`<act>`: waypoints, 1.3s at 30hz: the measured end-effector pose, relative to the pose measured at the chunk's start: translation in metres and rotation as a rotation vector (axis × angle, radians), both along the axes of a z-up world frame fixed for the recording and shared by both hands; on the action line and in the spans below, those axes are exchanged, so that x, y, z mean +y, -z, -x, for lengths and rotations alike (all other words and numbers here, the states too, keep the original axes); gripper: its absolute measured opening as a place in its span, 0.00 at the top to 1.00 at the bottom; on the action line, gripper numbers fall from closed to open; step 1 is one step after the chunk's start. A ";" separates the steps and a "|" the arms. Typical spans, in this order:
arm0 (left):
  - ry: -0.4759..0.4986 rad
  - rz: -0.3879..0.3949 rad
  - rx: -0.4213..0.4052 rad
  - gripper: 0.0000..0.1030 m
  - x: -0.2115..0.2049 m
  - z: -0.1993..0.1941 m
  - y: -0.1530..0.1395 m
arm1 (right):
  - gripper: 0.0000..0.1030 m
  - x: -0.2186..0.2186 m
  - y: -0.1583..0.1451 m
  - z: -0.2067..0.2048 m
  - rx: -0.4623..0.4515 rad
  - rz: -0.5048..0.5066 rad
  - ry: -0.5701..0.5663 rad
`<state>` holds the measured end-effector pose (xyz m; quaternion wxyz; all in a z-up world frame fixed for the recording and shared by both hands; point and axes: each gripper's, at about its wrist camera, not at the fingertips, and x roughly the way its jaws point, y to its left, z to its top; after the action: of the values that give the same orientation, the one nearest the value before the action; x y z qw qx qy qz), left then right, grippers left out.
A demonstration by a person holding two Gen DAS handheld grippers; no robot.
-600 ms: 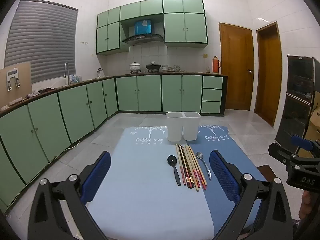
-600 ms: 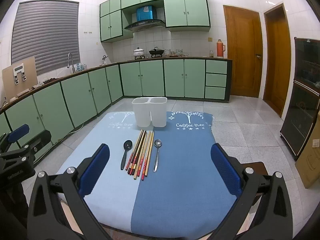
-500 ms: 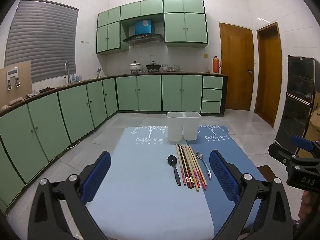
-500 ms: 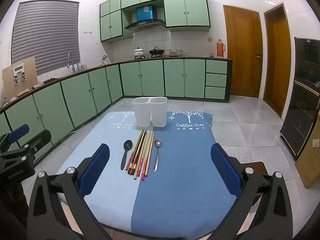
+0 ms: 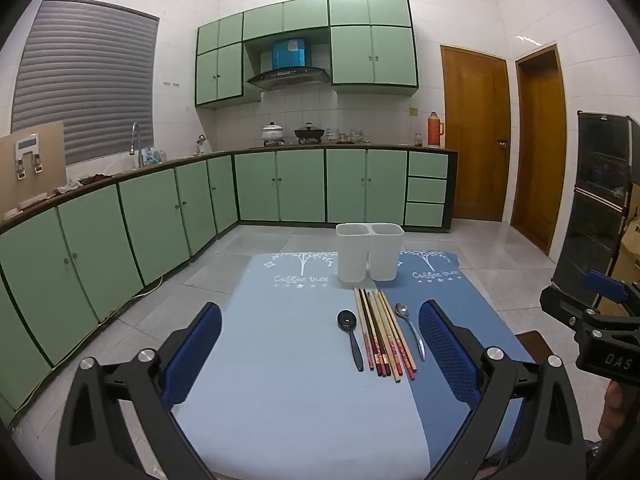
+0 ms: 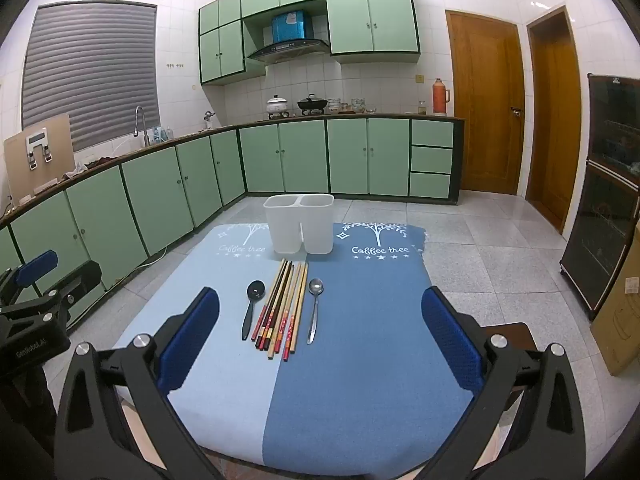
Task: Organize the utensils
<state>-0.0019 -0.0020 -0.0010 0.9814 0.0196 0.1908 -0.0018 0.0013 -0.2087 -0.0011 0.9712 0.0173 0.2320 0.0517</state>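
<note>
Lying mid-frame, my chopsticks (image 6: 282, 310), red-tipped and tan, run lengthwise toward the white two-compartment holder (image 6: 300, 224), flanked by black spoon (image 6: 251, 306) and steel spoon (image 6: 314, 308); both left gripper (image 5: 320, 354) and right gripper (image 6: 320, 338) gape empty.

holder (image 6: 299, 224) — compartment insides hidden | mat (image 6: 360, 360) — near edge cut off behind gripper frame

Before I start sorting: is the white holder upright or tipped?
Upright: the white holder stands on the mat, both openings facing up.
</note>
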 end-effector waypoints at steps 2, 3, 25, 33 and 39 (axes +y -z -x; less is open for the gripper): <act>0.000 -0.001 0.000 0.06 -0.001 0.000 0.000 | 0.05 -0.002 -0.001 0.001 -0.001 -0.002 0.002; 0.001 0.003 0.000 0.06 0.001 -0.001 0.001 | 0.05 -0.002 -0.001 0.001 -0.001 -0.002 0.002; 0.001 0.003 0.000 0.06 0.000 -0.001 0.001 | 0.05 0.000 -0.001 0.001 0.000 -0.003 0.001; 0.001 0.003 -0.001 0.06 0.000 -0.001 0.001 | 0.05 0.000 -0.001 0.001 -0.001 -0.003 0.002; 0.001 0.004 -0.001 0.06 0.000 -0.001 0.001 | 0.05 0.000 -0.001 0.000 -0.001 -0.003 0.002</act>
<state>-0.0012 -0.0020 -0.0015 0.9815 0.0177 0.1904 -0.0025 0.0009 -0.2091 -0.0005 0.9713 0.0191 0.2315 0.0511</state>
